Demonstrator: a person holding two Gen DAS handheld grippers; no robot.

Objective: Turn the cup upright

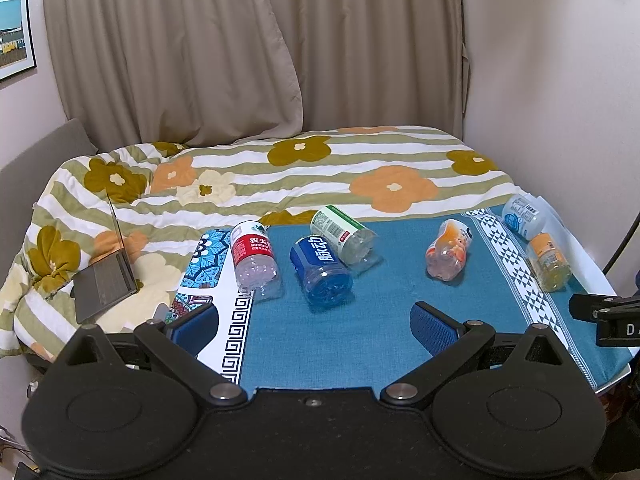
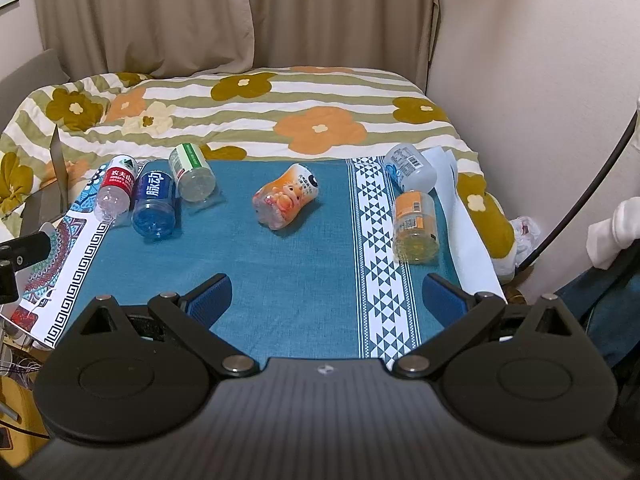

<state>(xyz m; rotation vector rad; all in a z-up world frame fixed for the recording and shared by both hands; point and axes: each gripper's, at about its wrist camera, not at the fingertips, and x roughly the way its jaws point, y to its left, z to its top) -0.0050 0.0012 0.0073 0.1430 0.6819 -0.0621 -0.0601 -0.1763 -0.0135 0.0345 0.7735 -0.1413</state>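
Several cut-bottle cups lie on their sides on the blue tablecloth (image 1: 320,340). At the left are a red-label cup (image 1: 254,258), a blue-label cup (image 1: 320,266) and a green-label cup (image 1: 342,234). An orange cartoon cup (image 1: 448,254) lies in the middle. A pale blue-label cup (image 1: 522,216) and an orange-label cup (image 1: 548,260) lie at the right. In the right wrist view the same cups show: red (image 2: 116,190), blue (image 2: 154,204), green (image 2: 192,172), cartoon (image 2: 286,200), pale (image 2: 410,168), orange-label (image 2: 416,226). My left gripper (image 1: 316,320) and right gripper (image 2: 328,292) both stand open and hold nothing, near the table's front.
A bed with a flowered striped quilt (image 1: 280,176) lies behind the table. An open laptop (image 1: 106,280) rests on the quilt at the left. Curtains (image 1: 240,48) and a wall close the back and right. A patterned runner (image 1: 216,312) covers the table's left edge.
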